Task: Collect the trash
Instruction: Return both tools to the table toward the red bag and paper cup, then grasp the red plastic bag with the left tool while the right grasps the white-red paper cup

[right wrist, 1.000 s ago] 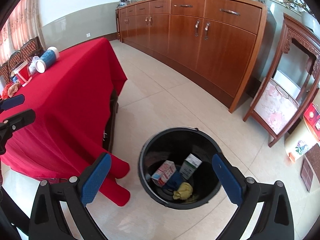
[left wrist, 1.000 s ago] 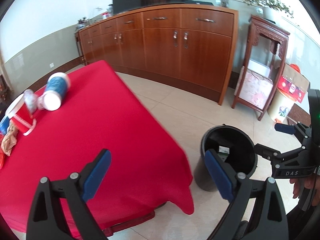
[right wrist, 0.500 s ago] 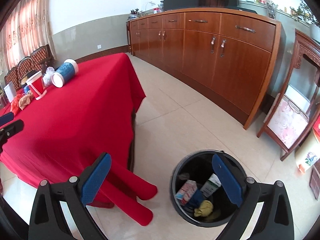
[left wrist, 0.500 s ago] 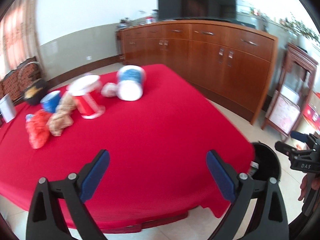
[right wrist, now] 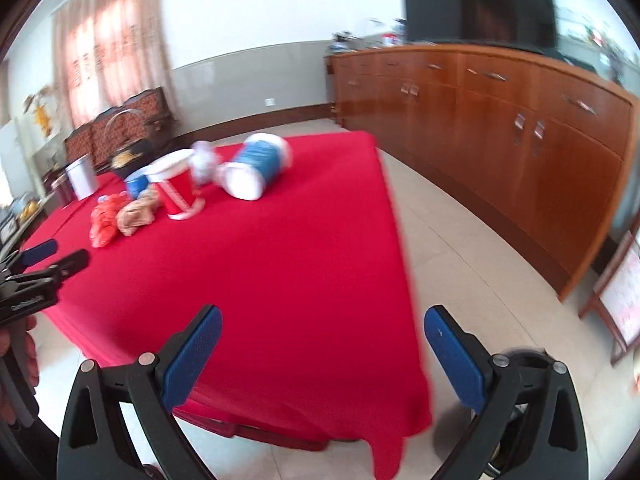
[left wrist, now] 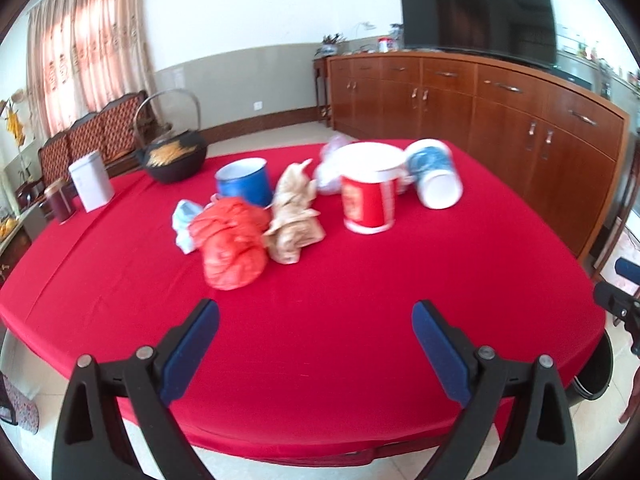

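Observation:
Trash lies on the red-clothed table (left wrist: 360, 300): a crumpled orange bag (left wrist: 230, 248), a brown paper wad (left wrist: 294, 216), a red-and-white cup (left wrist: 370, 192), a tipped blue-and-white tub (left wrist: 434, 178), a blue cup (left wrist: 244, 182) and clear plastic (left wrist: 330, 172). My left gripper (left wrist: 316, 344) hovers open over the near table edge, short of the orange bag. My right gripper (right wrist: 322, 354) is open above the table's corner; the cup (right wrist: 178, 192), tub (right wrist: 256, 170) and orange bag (right wrist: 105, 220) lie far ahead. The black bin's rim (left wrist: 596, 372) peeks past the table's right edge.
A black basket with a handle (left wrist: 174, 156), a white tin (left wrist: 91, 186) and a dark jar (left wrist: 60, 204) stand at the table's far left. A long wooden sideboard (right wrist: 500, 120) with a TV (left wrist: 478, 12) runs along the right. Tiled floor (right wrist: 460, 248) lies between table and sideboard.
Both grippers swung left, away from the bin and toward the table. The trash pile now sits centred ahead of the left gripper; the bin has dropped almost out of both views.

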